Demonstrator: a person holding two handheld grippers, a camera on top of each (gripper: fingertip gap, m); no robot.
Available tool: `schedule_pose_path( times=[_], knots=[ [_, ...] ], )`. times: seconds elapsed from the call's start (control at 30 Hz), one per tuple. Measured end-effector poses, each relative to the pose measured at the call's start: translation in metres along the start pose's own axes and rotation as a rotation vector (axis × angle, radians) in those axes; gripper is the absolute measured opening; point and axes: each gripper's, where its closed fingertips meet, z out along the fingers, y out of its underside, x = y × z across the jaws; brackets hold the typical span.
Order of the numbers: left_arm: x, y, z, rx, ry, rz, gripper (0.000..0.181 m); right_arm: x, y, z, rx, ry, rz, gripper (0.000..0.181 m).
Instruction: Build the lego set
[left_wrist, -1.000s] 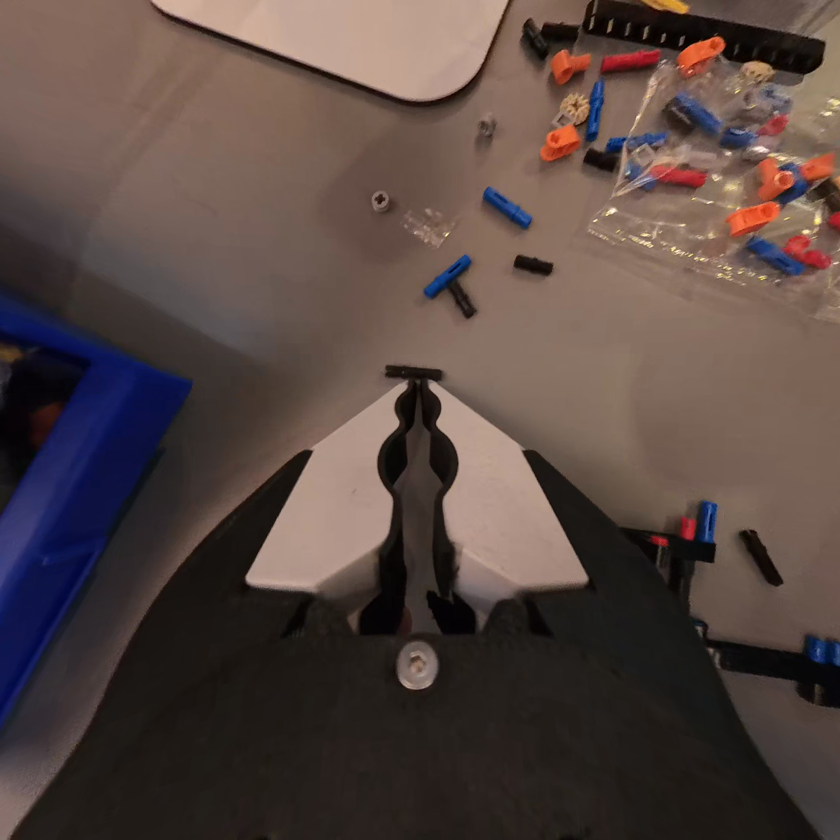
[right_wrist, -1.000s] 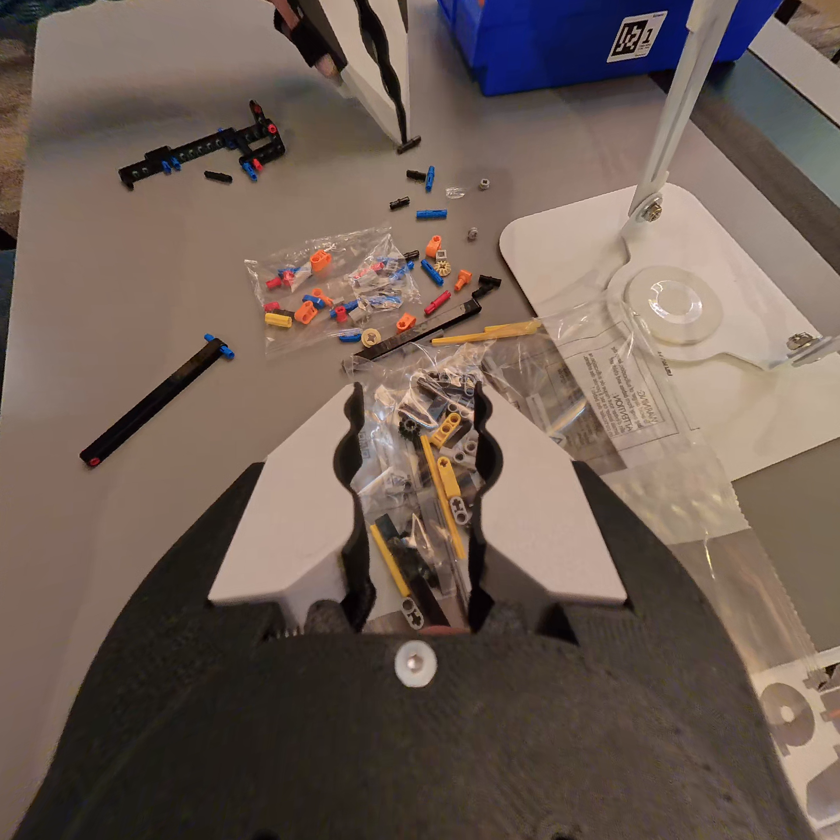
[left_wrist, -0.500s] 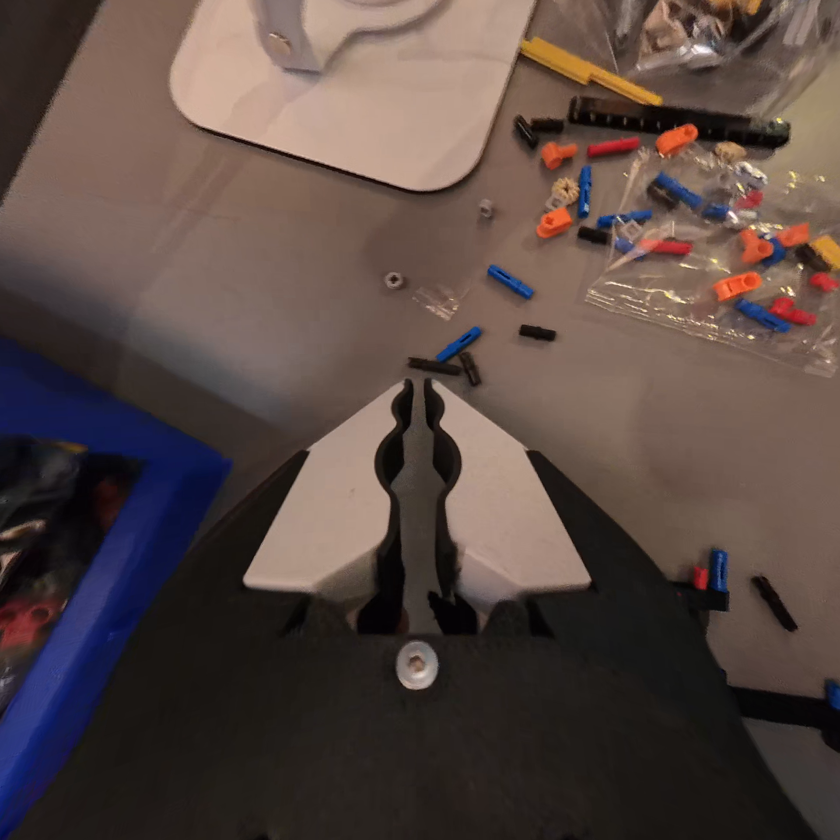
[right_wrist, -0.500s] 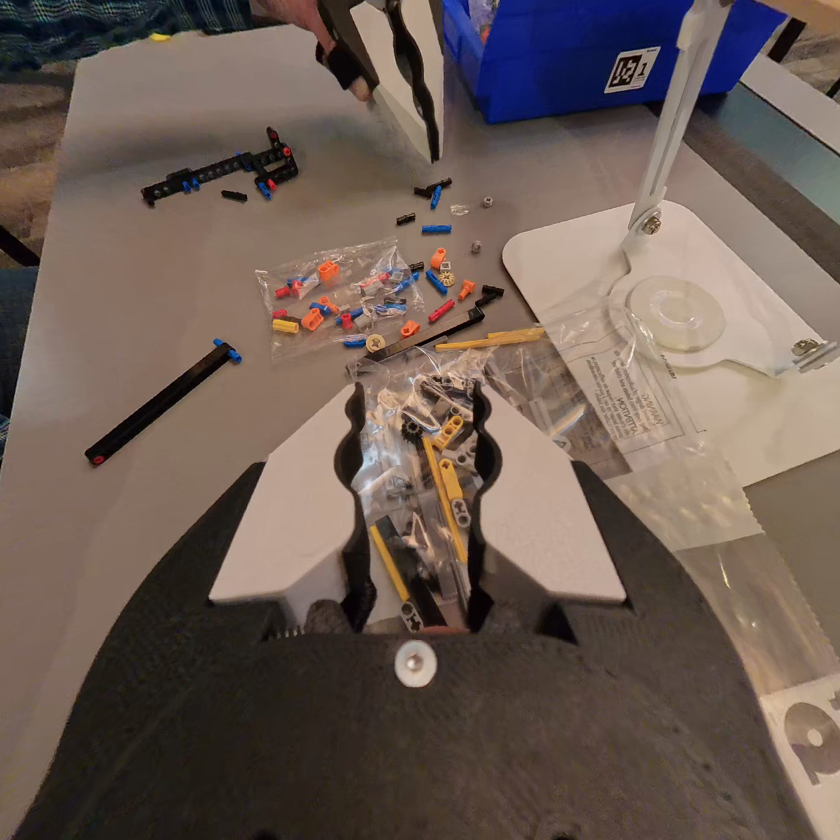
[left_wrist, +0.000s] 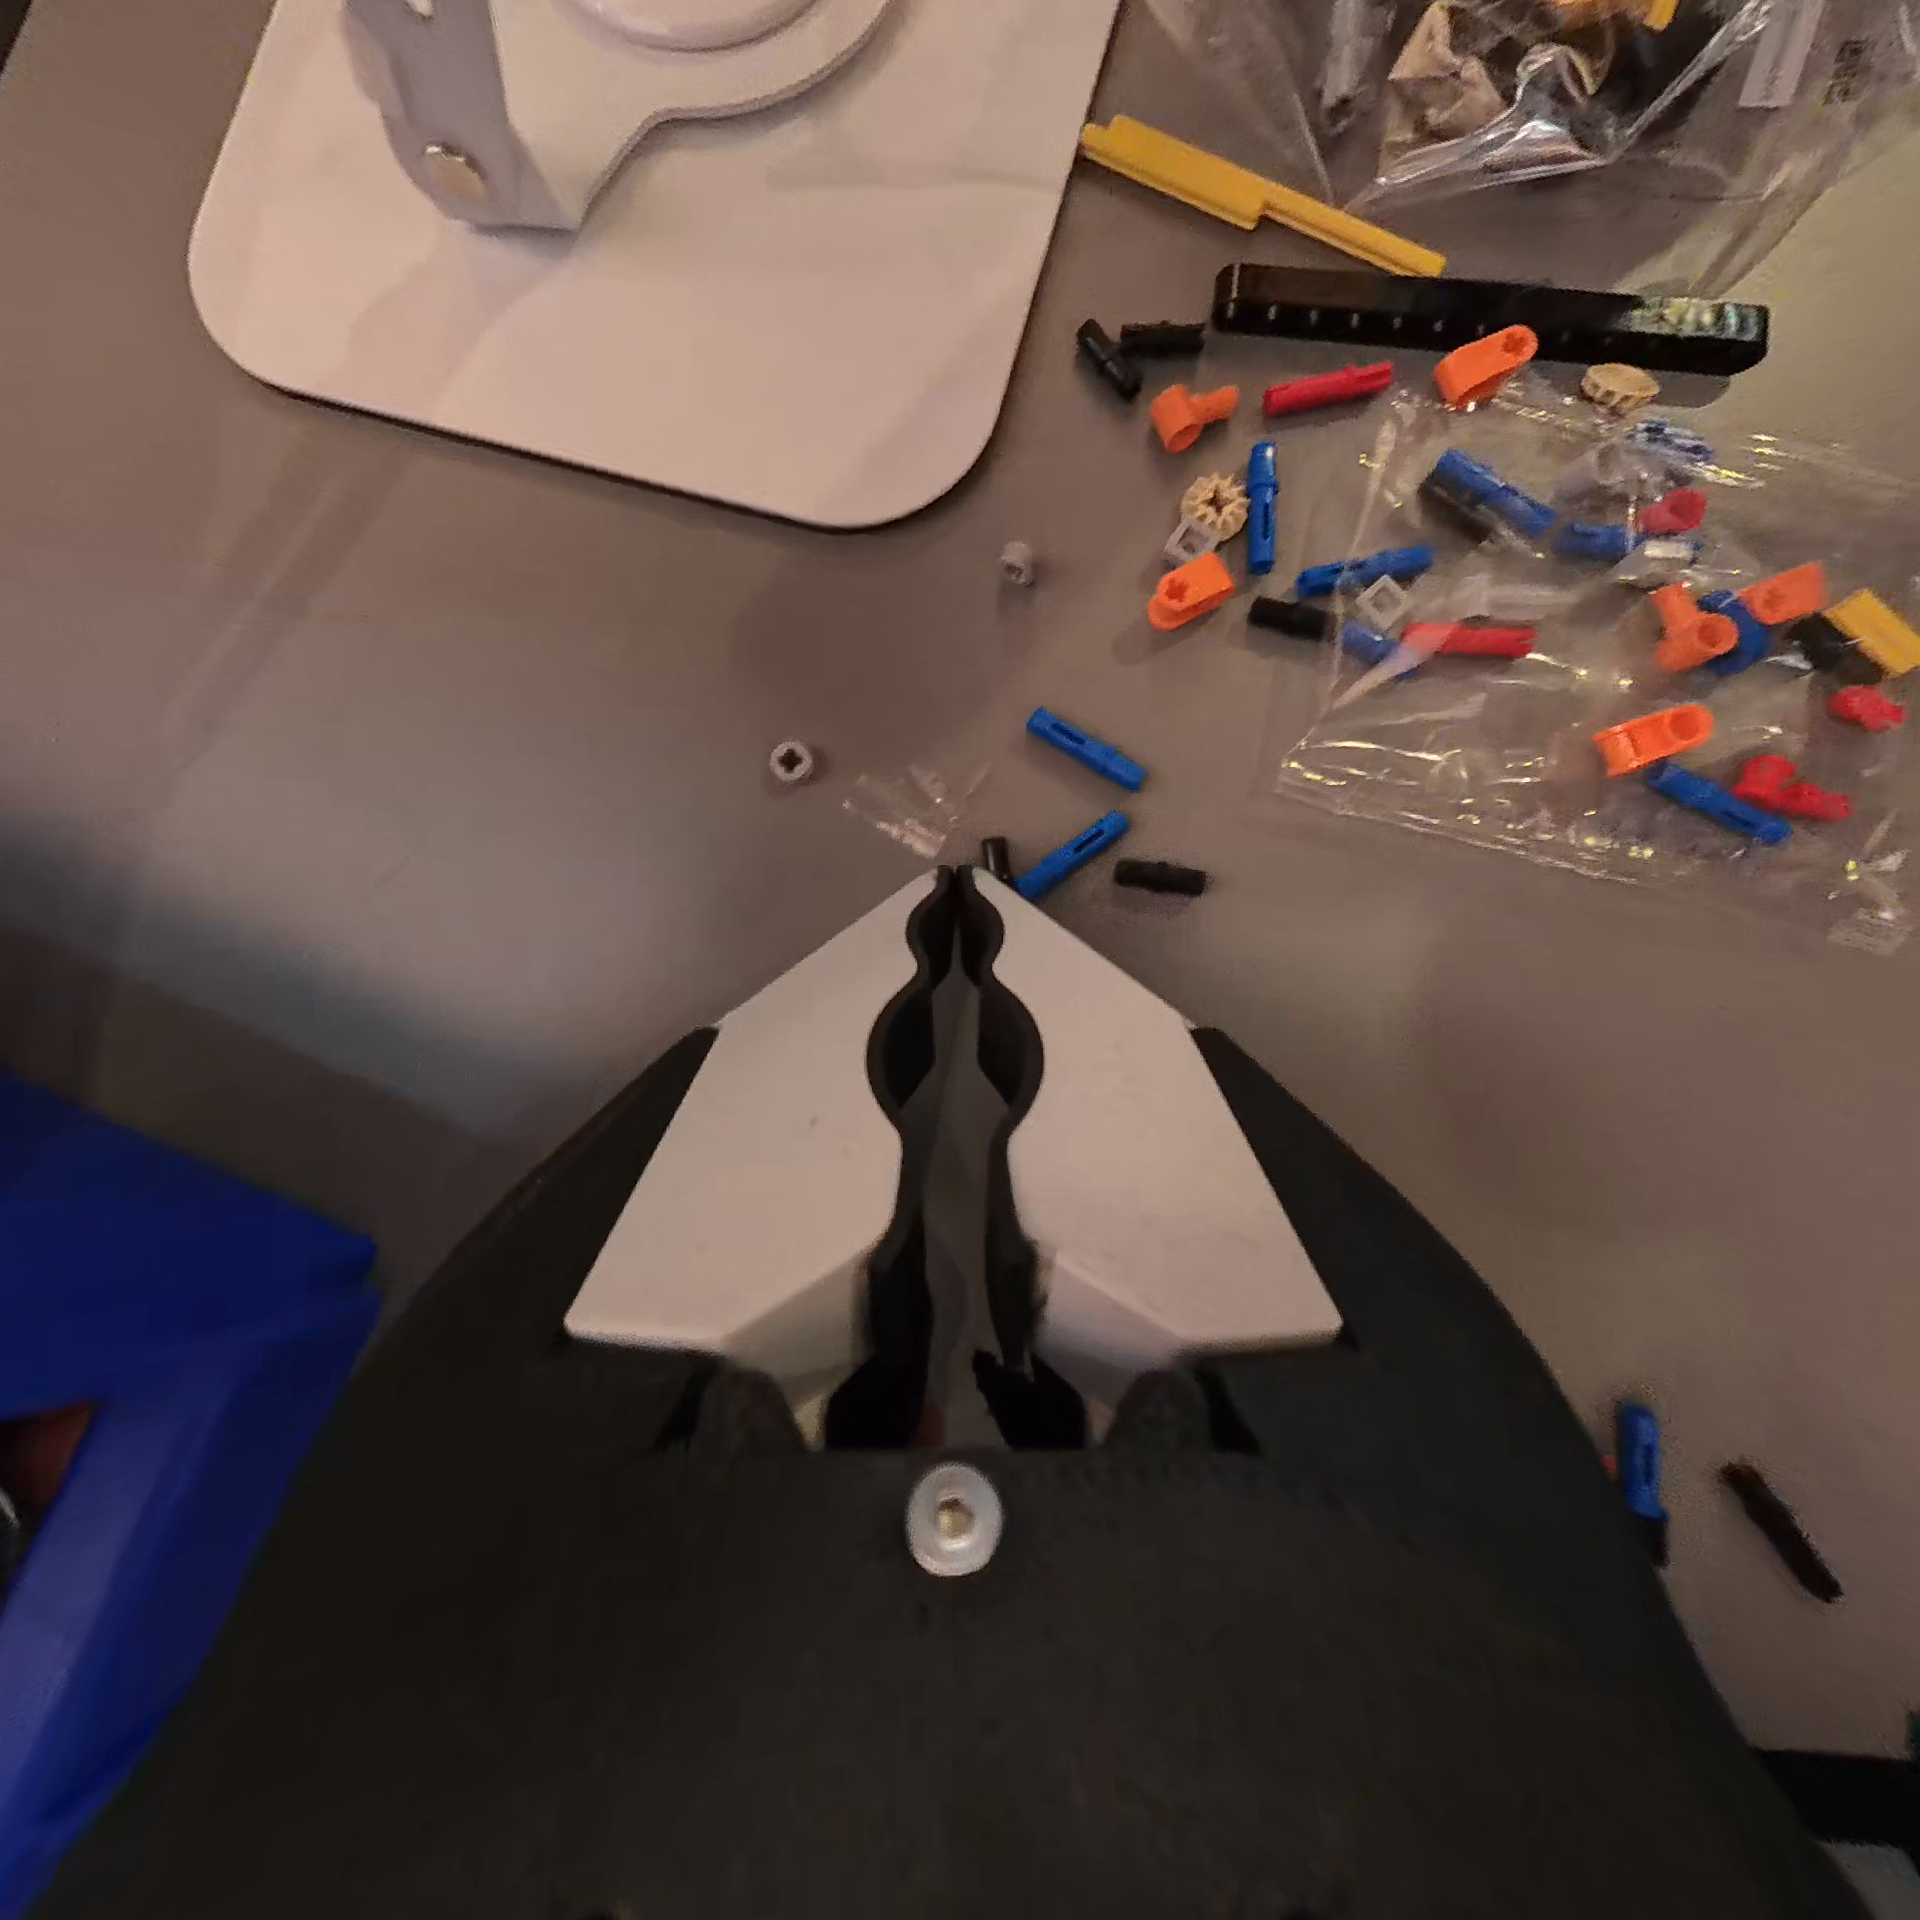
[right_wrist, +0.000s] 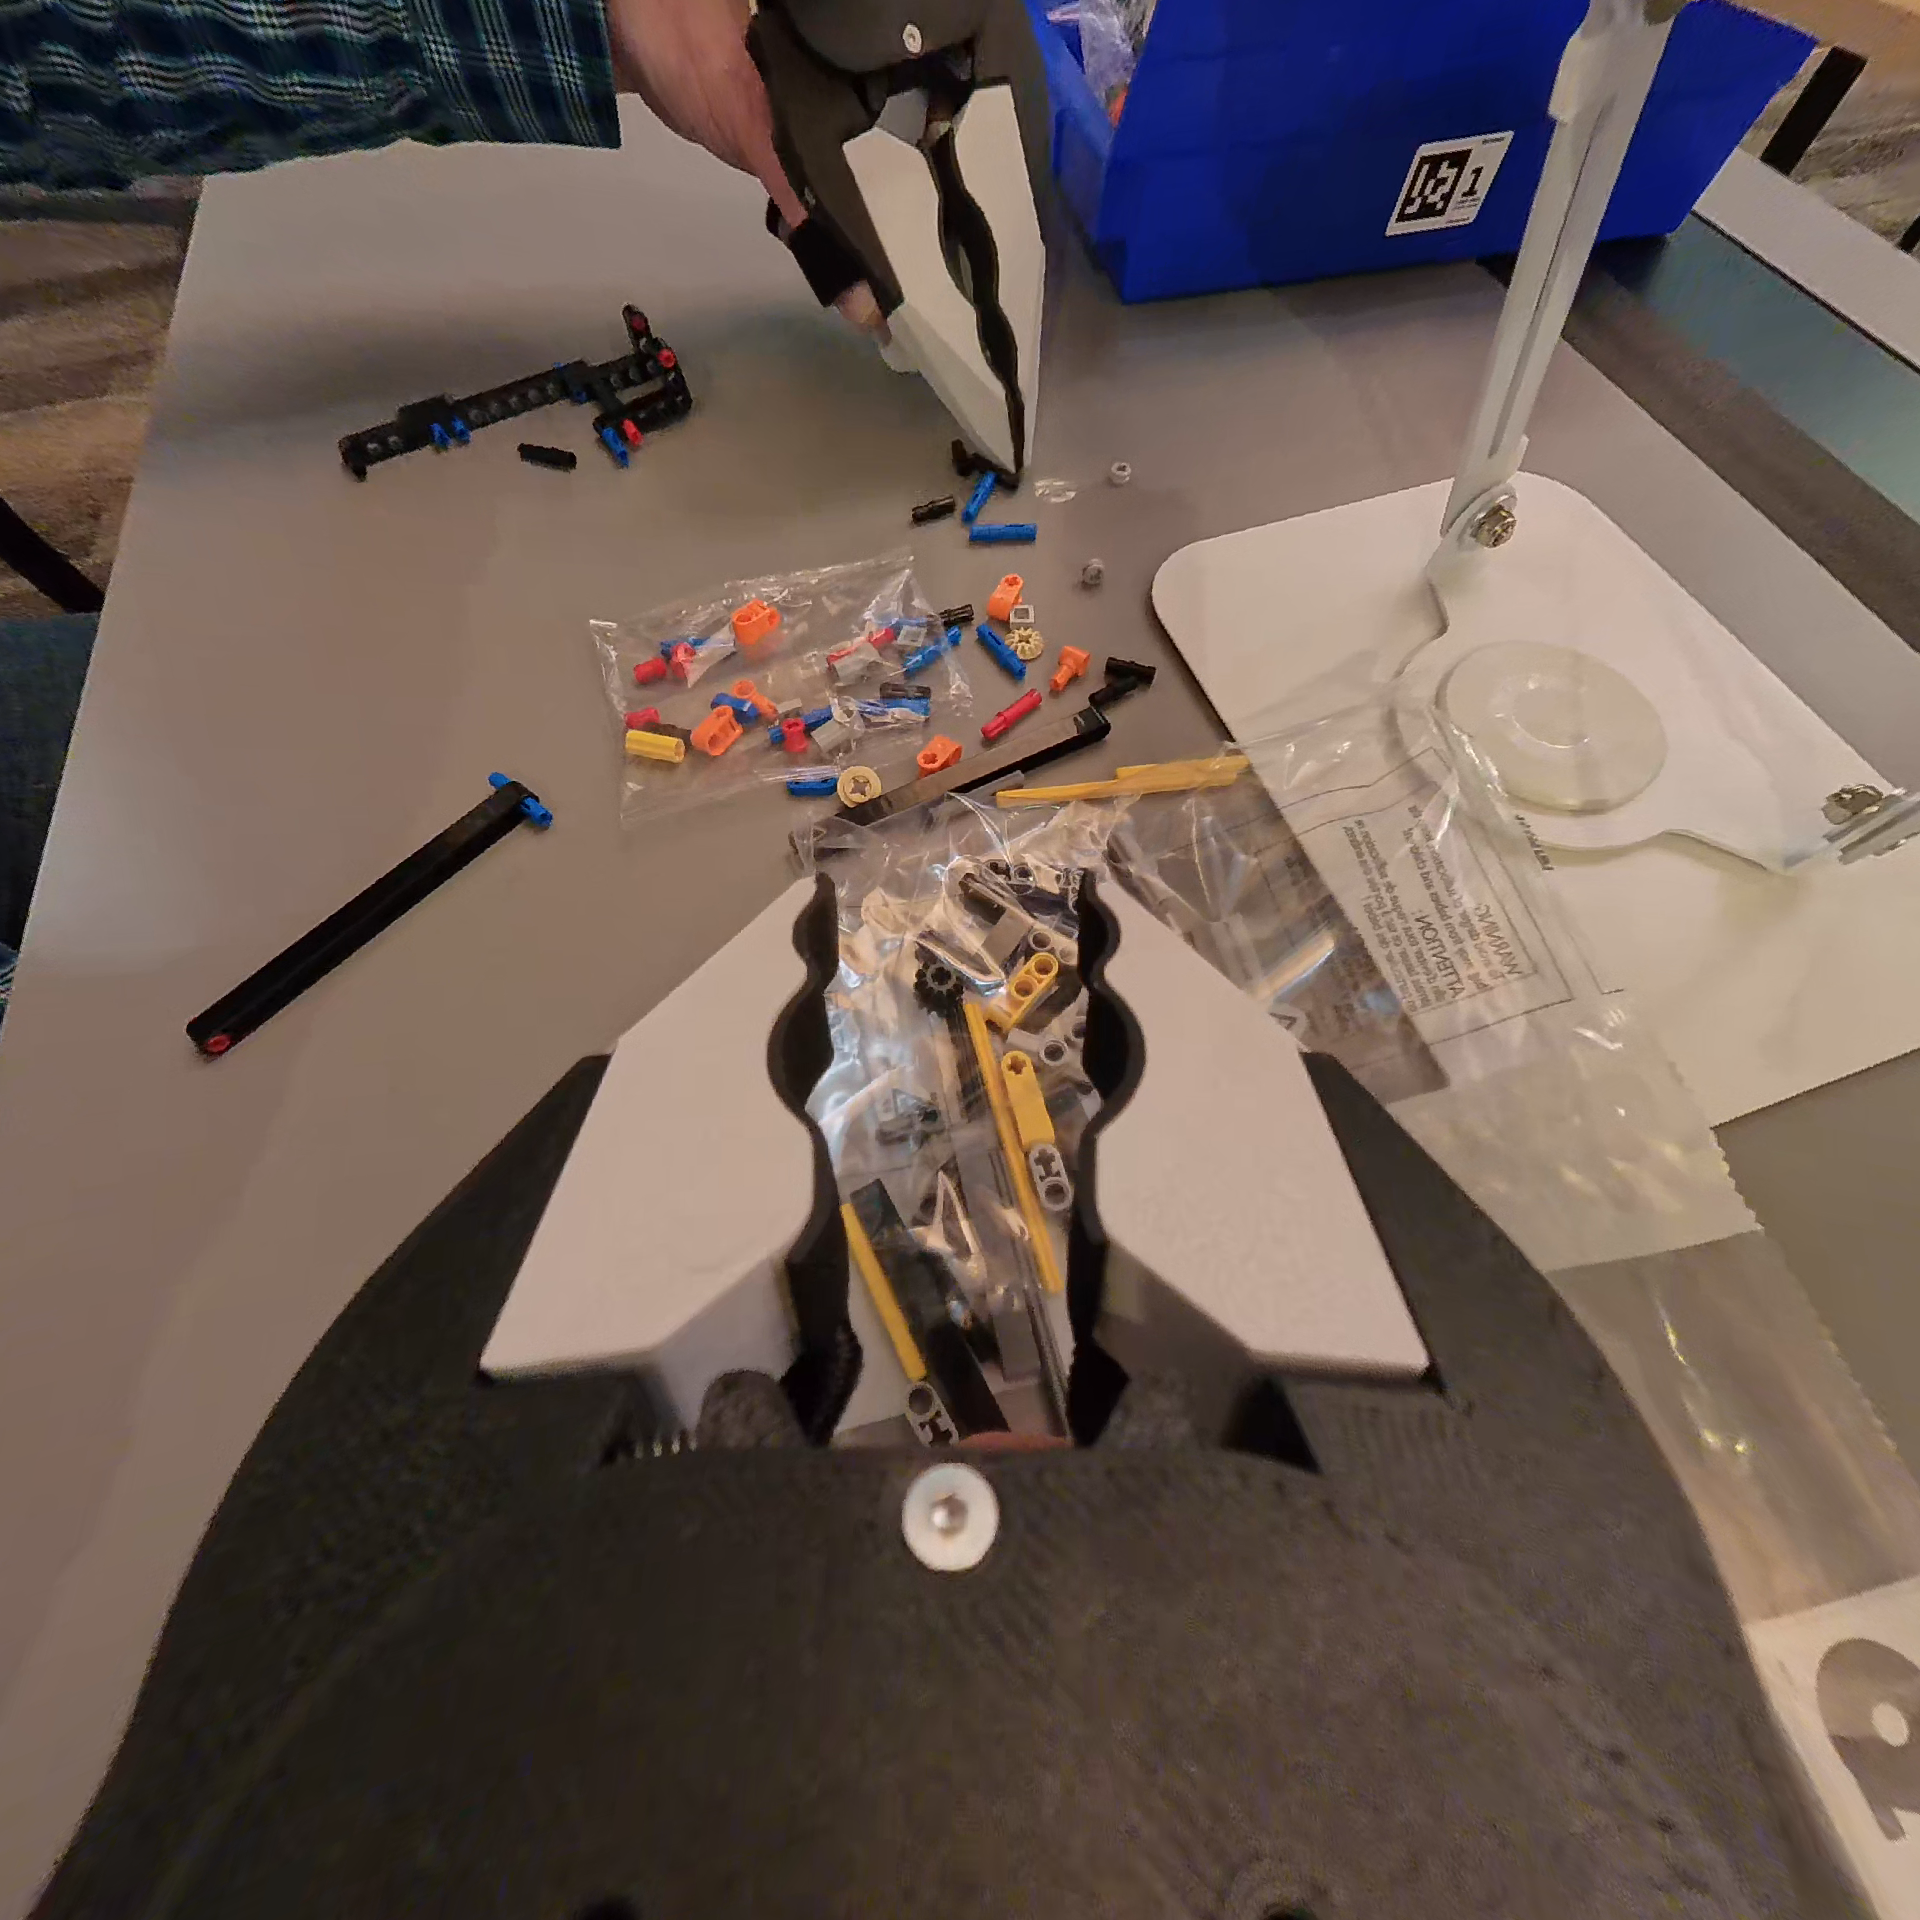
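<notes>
My left gripper (left_wrist: 956, 881) is shut, its tips down on the grey table among loose pins. A small black pin (left_wrist: 995, 854) sticks out just past the right tip, beside a blue pin (left_wrist: 1070, 854) and another black pin (left_wrist: 1158, 878). The left gripper also shows in the right wrist view (right_wrist: 1010, 462), held by a hand. My right gripper (right_wrist: 951, 883) is open and empty, hovering over a clear bag of yellow, grey and black parts (right_wrist: 977, 1039). A part-built black beam assembly (right_wrist: 520, 400) lies at the far left.
An open bag of orange, blue and red parts (right_wrist: 779, 696) lies mid-table, also seen in the left wrist view (left_wrist: 1610, 675). A long black beam (right_wrist: 364, 914) lies left. A blue bin (right_wrist: 1299, 156) and a white stand base (right_wrist: 1558, 727) are at the right. Spacing between my two grippers at the tips: around 25 centimeters. From my left tips it is roughly 20 centimeters to the part-built black beam assembly (right_wrist: 520, 400); from my right, 30 centimeters.
My left gripper let go of the black pin it held, moved forward and down toward the loose pins, and has shut again. My right gripper stayed open over the bag.
</notes>
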Motion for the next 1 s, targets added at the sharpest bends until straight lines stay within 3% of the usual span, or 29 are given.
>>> schedule_pose_path(
  times=[0.23,0.33,0.5,0.63,1.0],
  knots=[
    [0.024,-0.014,0.010,-0.017,0.012,0.020,0.000,-0.002,0.001,0.000,0.004,-0.007,-0.005,0.043],
    [0.014,-0.021,-0.008,0.043,-0.040,-0.021,0.000,-0.002,0.002,-0.001,0.003,-0.003,-0.016,0.043],
    [-0.008,0.009,-0.038,0.005,-0.125,-0.089,0.000,-0.002,0.002,-0.003,0.010,-0.004,-0.014,0.044],
    [-0.003,0.027,-0.026,-0.081,-0.107,-0.057,0.000,-0.002,0.003,-0.002,0.007,-0.004,-0.019,0.044],
    [0.017,0.011,-0.010,-0.057,-0.053,-0.020,0.000,0.000,0.006,-0.004,-0.002,0.006,-0.025,0.044]
  ],
)
